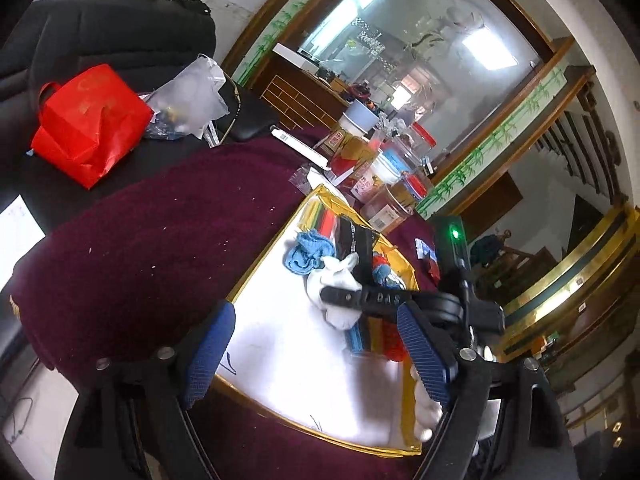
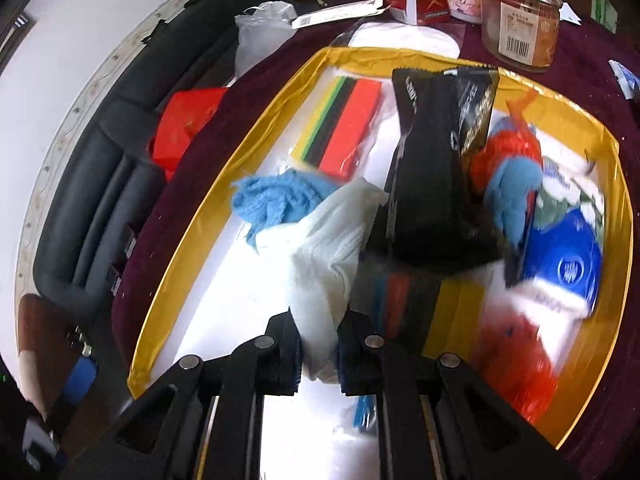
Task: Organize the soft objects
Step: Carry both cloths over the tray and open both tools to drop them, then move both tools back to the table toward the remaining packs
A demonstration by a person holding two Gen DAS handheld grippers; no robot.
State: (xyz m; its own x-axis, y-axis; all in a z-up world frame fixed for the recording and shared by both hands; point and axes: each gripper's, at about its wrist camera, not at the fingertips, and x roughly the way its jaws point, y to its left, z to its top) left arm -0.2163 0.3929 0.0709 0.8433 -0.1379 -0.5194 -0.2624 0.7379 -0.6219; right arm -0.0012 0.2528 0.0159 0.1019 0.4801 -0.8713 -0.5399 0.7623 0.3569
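A gold-rimmed white tray (image 2: 180,264) lies on the maroon tablecloth (image 1: 152,240). My right gripper (image 2: 319,356) is shut on a white cloth (image 2: 324,240) that hangs over the tray. Beside the white cloth lies a crumpled blue cloth (image 2: 276,200), and behind it stands a black packet (image 2: 440,160). A striped sponge pack (image 2: 340,124), a red mesh bundle (image 2: 508,152) and a blue-and-white tissue pack (image 2: 568,268) also sit in the tray. My left gripper (image 1: 320,354) is open over the tray's near edge (image 1: 280,412), with nothing between its blue pads (image 1: 212,356).
Jars and drink cartons (image 1: 380,168) crowd the table behind the tray, among them a glass jar (image 2: 520,20). A red bag (image 1: 88,120) and a clear plastic bag (image 1: 192,92) rest on the black sofa (image 1: 100,32) to the left.
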